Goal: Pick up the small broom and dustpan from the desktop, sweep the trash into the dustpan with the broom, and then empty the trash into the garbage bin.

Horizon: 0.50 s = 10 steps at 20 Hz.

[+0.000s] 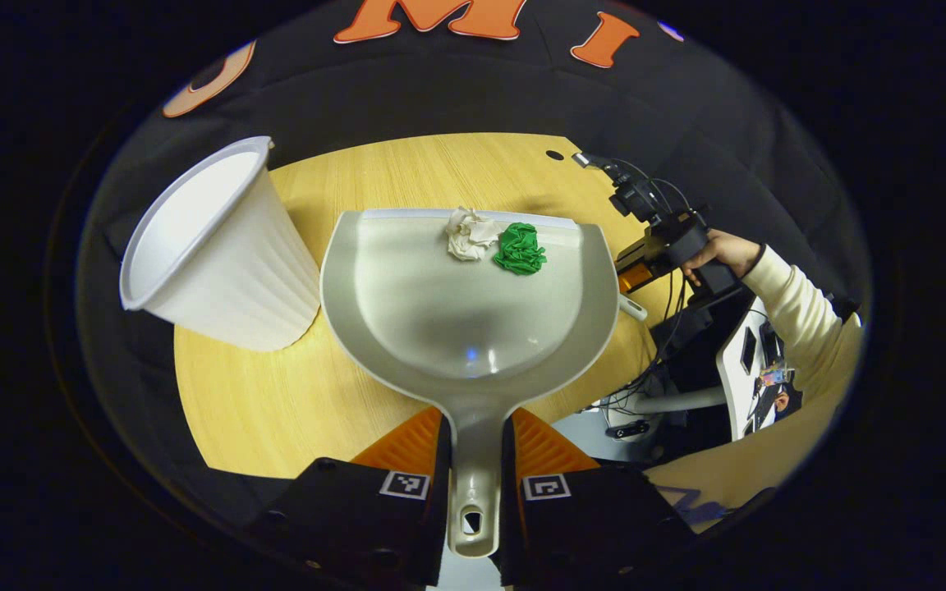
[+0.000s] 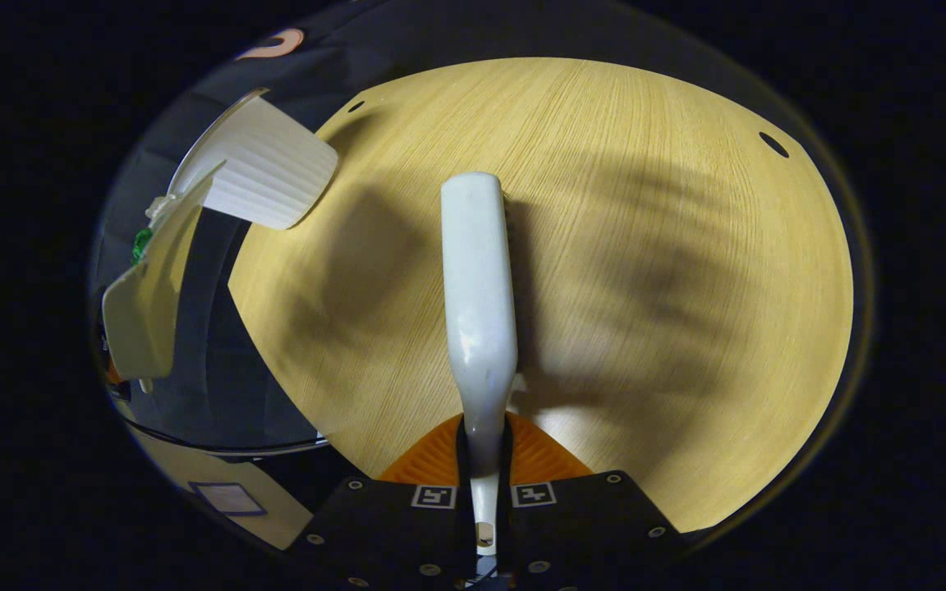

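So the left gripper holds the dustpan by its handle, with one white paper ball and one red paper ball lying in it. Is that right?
Almost. The left gripper does hold the dustpan by its handle, and a white paper ball lies in it, but the second ball is green, not red. The left gripper view shows the two side by side near the pan's front edge.

A round table [image 2: 645,246] of light wood grain with small dark holes near its far edge, crossed by soft shadows. Black cloth wall [image 1: 440,90] hangs behind it. Right of the table, tangled cables [image 1: 645,386] lie on pale floor.
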Each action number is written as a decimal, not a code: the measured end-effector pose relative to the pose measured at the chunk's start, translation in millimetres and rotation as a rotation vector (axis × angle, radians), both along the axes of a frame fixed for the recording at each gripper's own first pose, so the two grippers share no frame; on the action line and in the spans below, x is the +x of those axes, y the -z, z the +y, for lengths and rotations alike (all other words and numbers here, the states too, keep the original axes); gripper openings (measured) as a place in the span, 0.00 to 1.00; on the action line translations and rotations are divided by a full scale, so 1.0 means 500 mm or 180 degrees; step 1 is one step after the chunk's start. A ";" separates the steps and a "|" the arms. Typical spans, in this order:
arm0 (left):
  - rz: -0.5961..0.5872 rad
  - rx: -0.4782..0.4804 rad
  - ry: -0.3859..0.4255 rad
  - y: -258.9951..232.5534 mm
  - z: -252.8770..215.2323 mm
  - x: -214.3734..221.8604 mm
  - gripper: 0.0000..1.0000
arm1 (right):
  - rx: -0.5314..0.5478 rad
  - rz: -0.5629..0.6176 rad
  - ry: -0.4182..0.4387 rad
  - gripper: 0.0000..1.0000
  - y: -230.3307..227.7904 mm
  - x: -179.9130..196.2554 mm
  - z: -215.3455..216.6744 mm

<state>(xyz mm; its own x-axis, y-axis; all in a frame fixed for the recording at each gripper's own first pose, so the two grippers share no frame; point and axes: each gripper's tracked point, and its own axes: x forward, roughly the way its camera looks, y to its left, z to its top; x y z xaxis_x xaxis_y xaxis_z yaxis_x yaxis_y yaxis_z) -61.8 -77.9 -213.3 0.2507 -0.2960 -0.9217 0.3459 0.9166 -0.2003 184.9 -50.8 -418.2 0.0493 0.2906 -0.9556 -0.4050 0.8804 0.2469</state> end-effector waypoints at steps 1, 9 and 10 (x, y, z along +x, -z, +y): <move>0.0028 -0.0055 -0.0100 -0.026 0.006 -0.014 0.27 | 0.0014 0.0016 -0.0057 0.10 0.002 0.001 0.000; -0.0287 0.0137 -0.0970 -0.219 0.177 -0.069 0.27 | 0.0081 0.0108 -0.0344 0.10 -0.002 0.000 -0.001; -0.0375 0.0184 -0.1049 -0.247 0.200 -0.064 0.27 | 0.0084 0.0123 -0.0362 0.10 -0.003 0.001 -0.002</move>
